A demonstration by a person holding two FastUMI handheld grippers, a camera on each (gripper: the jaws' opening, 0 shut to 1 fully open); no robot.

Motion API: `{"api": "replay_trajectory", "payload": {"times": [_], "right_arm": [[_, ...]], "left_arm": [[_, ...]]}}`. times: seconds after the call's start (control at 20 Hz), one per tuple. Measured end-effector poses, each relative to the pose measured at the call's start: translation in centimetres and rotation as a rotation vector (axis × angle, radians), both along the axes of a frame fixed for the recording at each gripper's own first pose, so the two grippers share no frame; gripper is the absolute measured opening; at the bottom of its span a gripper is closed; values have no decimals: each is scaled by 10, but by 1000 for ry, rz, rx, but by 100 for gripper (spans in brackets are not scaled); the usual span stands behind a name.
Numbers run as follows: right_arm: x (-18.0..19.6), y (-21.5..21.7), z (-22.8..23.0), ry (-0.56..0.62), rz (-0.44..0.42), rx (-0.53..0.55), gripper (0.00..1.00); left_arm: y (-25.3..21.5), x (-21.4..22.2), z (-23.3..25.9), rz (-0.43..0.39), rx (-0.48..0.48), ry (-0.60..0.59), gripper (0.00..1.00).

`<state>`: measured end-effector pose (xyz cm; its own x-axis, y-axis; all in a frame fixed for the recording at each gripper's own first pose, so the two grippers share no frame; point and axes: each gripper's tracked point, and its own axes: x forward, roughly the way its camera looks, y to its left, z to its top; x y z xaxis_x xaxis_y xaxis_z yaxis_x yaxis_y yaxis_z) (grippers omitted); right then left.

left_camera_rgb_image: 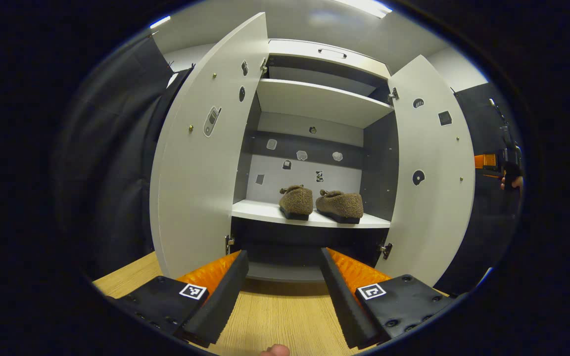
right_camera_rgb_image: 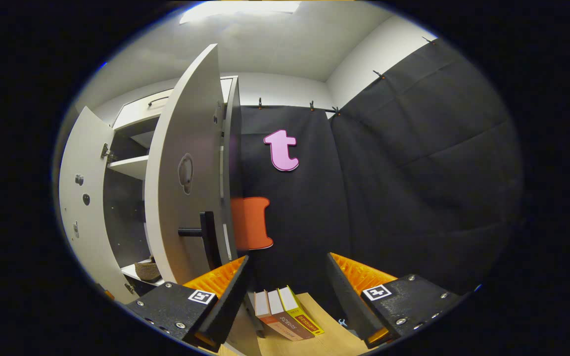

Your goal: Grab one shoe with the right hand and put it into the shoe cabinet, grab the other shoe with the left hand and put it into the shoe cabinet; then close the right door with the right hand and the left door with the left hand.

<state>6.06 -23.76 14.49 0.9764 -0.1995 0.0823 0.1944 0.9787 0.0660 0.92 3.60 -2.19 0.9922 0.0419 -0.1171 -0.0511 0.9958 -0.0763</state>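
Observation:
Two fuzzy brown shoes, one on the left (left_camera_rgb_image: 296, 201) and one on the right (left_camera_rgb_image: 340, 205), stand side by side on the lower shelf (left_camera_rgb_image: 265, 213) of the white shoe cabinet (left_camera_rgb_image: 322, 101). Both doors are swung wide: the left door (left_camera_rgb_image: 201, 163) and the right door (left_camera_rgb_image: 431, 173). My left gripper (left_camera_rgb_image: 284, 291) hangs open in front of the cabinet, nothing between its fingers. My right gripper (right_camera_rgb_image: 287, 291) is open beside the right door's outer face (right_camera_rgb_image: 183, 168), near its black handle (right_camera_rgb_image: 206, 235). A sliver of one shoe (right_camera_rgb_image: 146, 270) peeks from behind that door.
The cabinet stands on a light wooden surface (left_camera_rgb_image: 270, 316). Three books (right_camera_rgb_image: 285, 314) lie on the wood just beyond my right gripper. Far right in the left gripper view, a hand (left_camera_rgb_image: 511, 182) holds the other gripper. Upper shelves (left_camera_rgb_image: 314, 99) are bare.

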Motion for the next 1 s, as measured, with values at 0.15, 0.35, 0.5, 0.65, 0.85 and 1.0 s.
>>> {"api": "replay_trajectory", "payload": {"times": [0.15, 0.35, 0.5, 0.65, 0.85, 1.0], "right_arm": [[3, -1, 1, 2, -15, -46, 92], [2, 7, 4, -15, -31, -77, 99], [-1, 19, 5, -25, -26, -129, 89], [-3, 36, 2, -13, 11, -98, 88], [-2, 75, 0, -17, 91, -99, 88], [5, 108, -2, -13, 162, -87, 89]], "left_arm": [[1, 1, -2, 4, -13, -1, 95], [4, 1, -3, 6, -8, -1, 99], [6, 2, -5, 2, -9, 5, 95], [3, 2, -6, -13, -12, 8, 95], [4, 0, -6, -26, 1, 9, 95], [5, 2, -8, -35, 6, 17, 95]]}}
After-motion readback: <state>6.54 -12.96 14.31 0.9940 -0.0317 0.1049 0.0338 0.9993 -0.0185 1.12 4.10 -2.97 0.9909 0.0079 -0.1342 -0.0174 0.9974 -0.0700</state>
